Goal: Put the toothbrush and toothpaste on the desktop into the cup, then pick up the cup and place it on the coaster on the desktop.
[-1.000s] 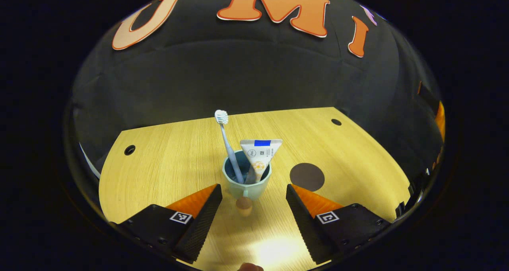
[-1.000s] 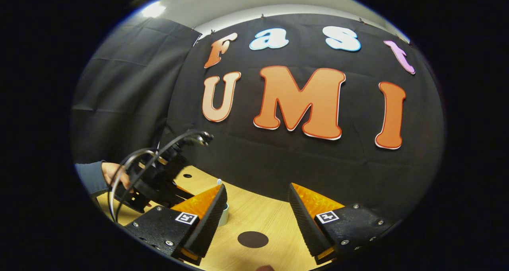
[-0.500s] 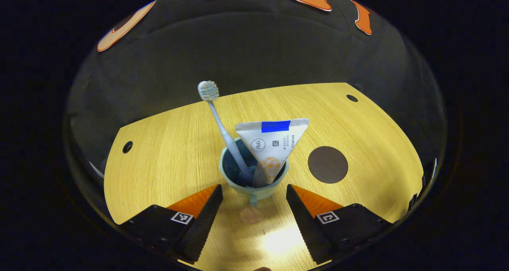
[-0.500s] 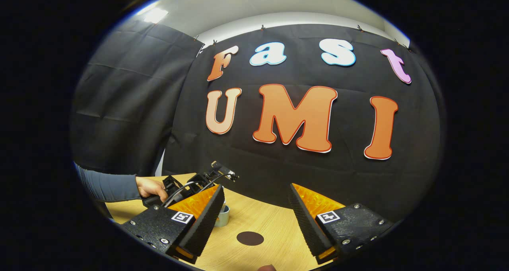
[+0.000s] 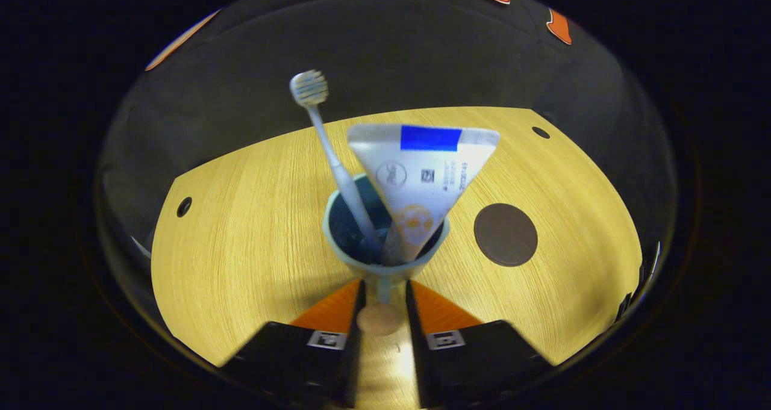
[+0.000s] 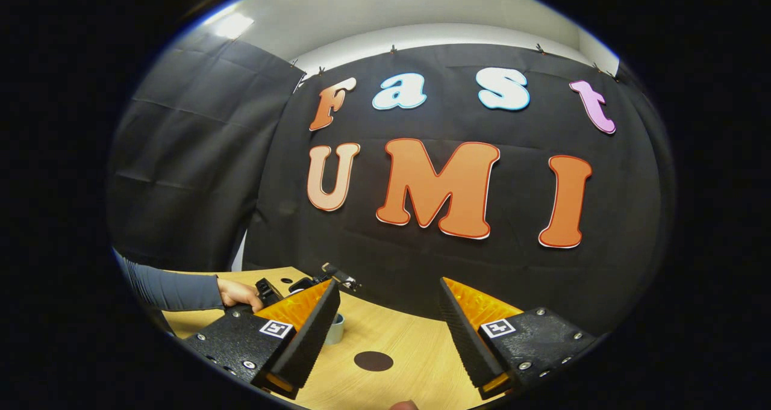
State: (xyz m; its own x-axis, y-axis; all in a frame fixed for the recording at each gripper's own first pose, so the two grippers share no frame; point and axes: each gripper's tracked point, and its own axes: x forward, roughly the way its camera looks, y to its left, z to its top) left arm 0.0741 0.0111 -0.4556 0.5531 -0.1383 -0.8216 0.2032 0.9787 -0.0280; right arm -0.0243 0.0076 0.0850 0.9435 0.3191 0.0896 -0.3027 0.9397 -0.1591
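Observation:
A pale teal cup (image 5: 368, 270) stands on the wooden desktop (image 5: 241, 241) in the left gripper view. In it lean a light blue toothbrush (image 5: 338, 172), head up, and a white toothpaste tube (image 5: 421, 175), crimped end up. My left gripper (image 5: 383, 286) is shut on the cup's handle (image 5: 381, 291), whose round wooden knob sits between the fingers. A dark round coaster (image 5: 505, 234) lies to the right of the cup. In the right gripper view my right gripper (image 6: 388, 332) hangs open above the desktop, with the cup (image 6: 335, 329) and coaster (image 6: 373, 360) below it.
Small round holes (image 5: 184, 206) mark the desktop's far corners. In the right gripper view a person's hand (image 6: 238, 291) in a blue-grey sleeve holds the other gripper (image 6: 289, 286) at the left, by the cup. Black cloth walls close off the back and left.
My left gripper moved forward to the cup and its fingers closed in on the handle. The right gripper stayed open and hardly moved.

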